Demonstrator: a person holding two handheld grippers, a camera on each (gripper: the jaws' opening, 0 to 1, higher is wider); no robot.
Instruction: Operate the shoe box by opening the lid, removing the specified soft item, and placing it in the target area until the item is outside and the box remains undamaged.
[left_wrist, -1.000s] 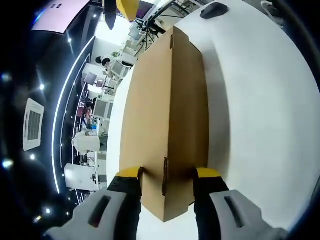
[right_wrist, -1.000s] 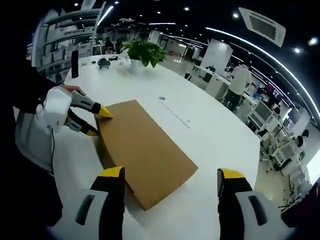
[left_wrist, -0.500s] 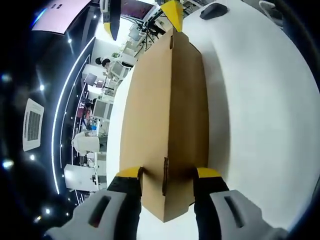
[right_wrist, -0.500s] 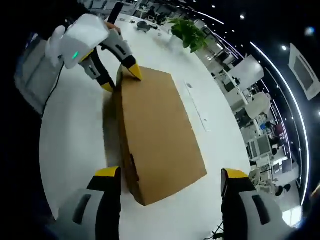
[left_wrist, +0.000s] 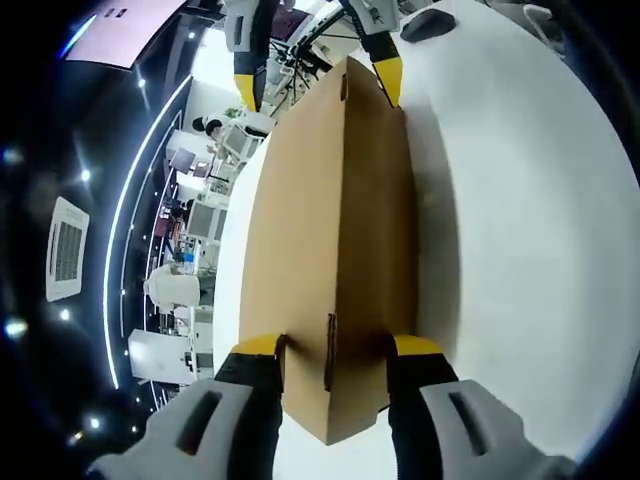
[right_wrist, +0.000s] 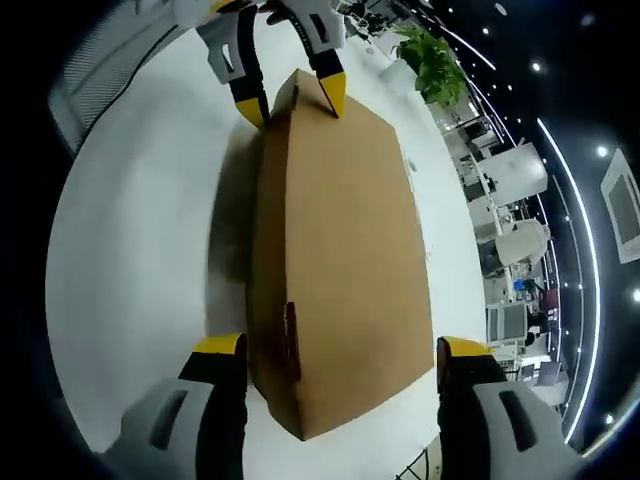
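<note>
A brown cardboard shoe box (left_wrist: 330, 220) lies on the white table (left_wrist: 520, 200) with its lid down. My left gripper (left_wrist: 337, 347) has its yellow-tipped jaws pressed against both sides of one end of the box. At the opposite end, the right gripper (left_wrist: 318, 88) comes in from the top, one jaw on each side of the box. In the right gripper view the box (right_wrist: 340, 220) runs away from me, and my right gripper (right_wrist: 340, 347) stands open, with a small gap between each jaw and the box. The left gripper (right_wrist: 292, 98) clamps the far end. The soft item is hidden.
A dark rounded object (left_wrist: 428, 20) lies on the table beyond the box. A green potted plant (right_wrist: 435, 60) stands further off. White tabletop (right_wrist: 140, 230) spreads beside the box. Past the table's edge are office desks and people.
My right gripper has swung round to the box's end opposite the left gripper, and its jaws now flank that end. The left gripper and the box have stayed put.
</note>
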